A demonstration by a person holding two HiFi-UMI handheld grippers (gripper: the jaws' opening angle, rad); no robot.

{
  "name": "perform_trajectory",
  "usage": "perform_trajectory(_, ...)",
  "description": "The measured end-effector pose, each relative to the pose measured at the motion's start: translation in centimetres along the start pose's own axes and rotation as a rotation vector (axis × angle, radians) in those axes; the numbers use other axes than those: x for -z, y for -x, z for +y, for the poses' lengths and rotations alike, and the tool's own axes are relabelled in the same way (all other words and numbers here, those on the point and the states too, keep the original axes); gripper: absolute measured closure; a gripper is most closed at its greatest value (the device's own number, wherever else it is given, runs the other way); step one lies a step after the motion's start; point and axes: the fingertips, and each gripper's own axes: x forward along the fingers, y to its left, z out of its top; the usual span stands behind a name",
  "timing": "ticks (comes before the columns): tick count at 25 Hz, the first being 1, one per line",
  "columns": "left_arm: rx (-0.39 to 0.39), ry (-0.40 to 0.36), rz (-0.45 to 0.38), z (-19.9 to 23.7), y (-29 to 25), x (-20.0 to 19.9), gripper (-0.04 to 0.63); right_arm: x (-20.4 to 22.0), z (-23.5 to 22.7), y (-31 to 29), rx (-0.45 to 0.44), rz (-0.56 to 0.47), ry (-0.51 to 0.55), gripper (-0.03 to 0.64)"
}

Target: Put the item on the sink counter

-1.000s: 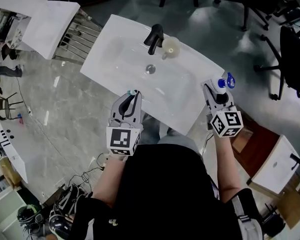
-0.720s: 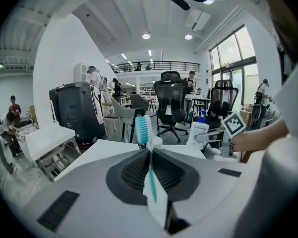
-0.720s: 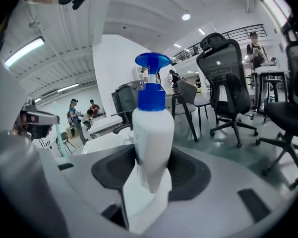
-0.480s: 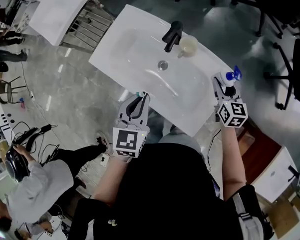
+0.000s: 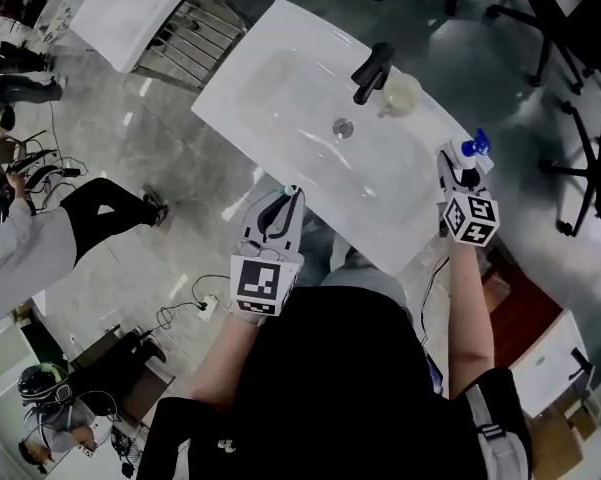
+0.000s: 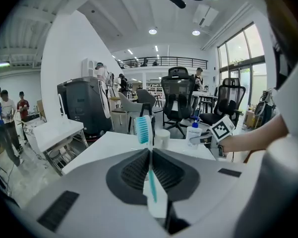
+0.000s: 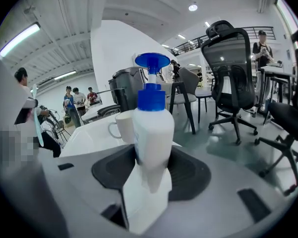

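Note:
The white sink counter (image 5: pixel 280 78) carries a black faucet (image 5: pixel 372 71) and a white mug (image 5: pixel 401 92) on its far rim. My left gripper (image 5: pixel 283 196) hovers at the counter's near edge, shut on a white and teal toothbrush (image 6: pixel 145 130) that stands upright between the jaws. At the counter's right corner, my right gripper (image 5: pixel 467 163) is shut on a white pump bottle (image 7: pixel 151 128) with a blue pump head (image 5: pixel 475 148). In the right gripper view the mug (image 7: pixel 121 128) shows just behind the bottle.
A second white counter on a metal rack (image 5: pixel 145 3) stands at the back left. Office chairs (image 5: pixel 570 28) are at the back right. A person (image 5: pixel 40 238) is on the floor at left, among cables (image 5: pixel 195 298). White boxes (image 5: pixel 545 368) lie at lower right.
The head view has drifted, so the sink sits further right and higher. Both grippers keep their hold and their places by the counter. A person has come into view at left.

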Motion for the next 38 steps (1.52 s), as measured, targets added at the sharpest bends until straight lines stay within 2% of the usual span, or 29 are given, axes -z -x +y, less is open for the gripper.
perform_trajectory(7,-0.022,0.011,0.0,1.1,0.1,0.4,0.56,1.5,-0.6,-1.8,0.024,0.039,0.023,0.411)
perform_trajectory(22,-0.02,0.008,0.007,0.7,-0.4,0.4,0.56,1.1,-0.7,-3.6,0.025,0.003,0.146,0.407)
perform_trajectory(30,-0.019,0.0,0.004,-0.1,0.0,0.6,0.56,1.7,-0.6,-3.3,0.002,0.019,0.119,0.399)
perform_trajectory(38,-0.01,0.005,-0.022,-0.9,0.3,0.1,0.56,1.1,-0.4,-0.6,0.011,0.005,0.098,0.399)
